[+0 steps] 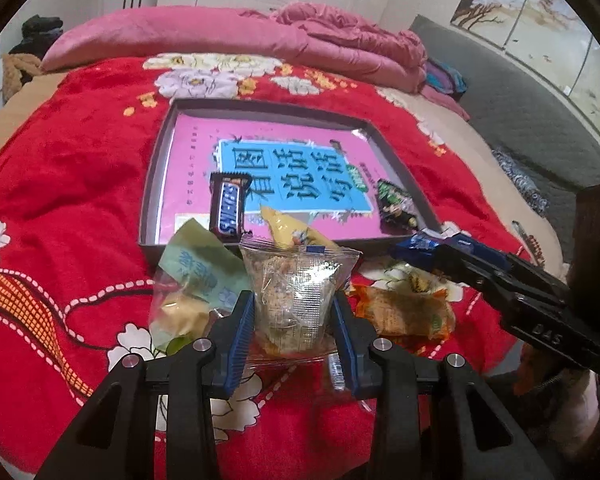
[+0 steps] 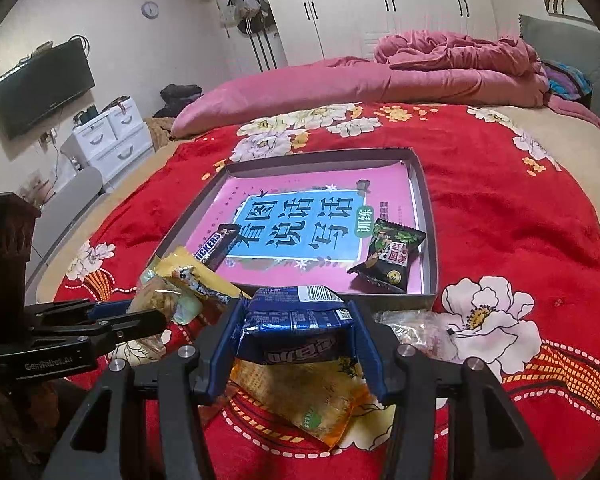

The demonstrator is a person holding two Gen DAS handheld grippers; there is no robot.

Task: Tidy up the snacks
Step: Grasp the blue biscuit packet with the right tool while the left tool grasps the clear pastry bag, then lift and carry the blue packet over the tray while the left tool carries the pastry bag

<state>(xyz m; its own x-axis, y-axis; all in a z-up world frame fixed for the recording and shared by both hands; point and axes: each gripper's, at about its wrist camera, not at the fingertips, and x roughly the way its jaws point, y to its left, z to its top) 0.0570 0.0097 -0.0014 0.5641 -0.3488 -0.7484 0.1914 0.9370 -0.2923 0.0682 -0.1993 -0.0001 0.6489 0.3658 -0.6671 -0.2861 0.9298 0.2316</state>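
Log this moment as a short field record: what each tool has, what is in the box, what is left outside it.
left tool: shut on clear plastic snack packet
right tool: shut on shiny blue foil snack packet
grey shallow box: brown Snickers bar, dark green-and-black wrapped snack
on red floral blanket: orange crinkled packet

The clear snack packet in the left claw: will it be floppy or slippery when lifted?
The clear snack packet probably flexes: its film looks thin and crinkled between the left claw pads. It may slip, since the plastic is glossy. It seems light.
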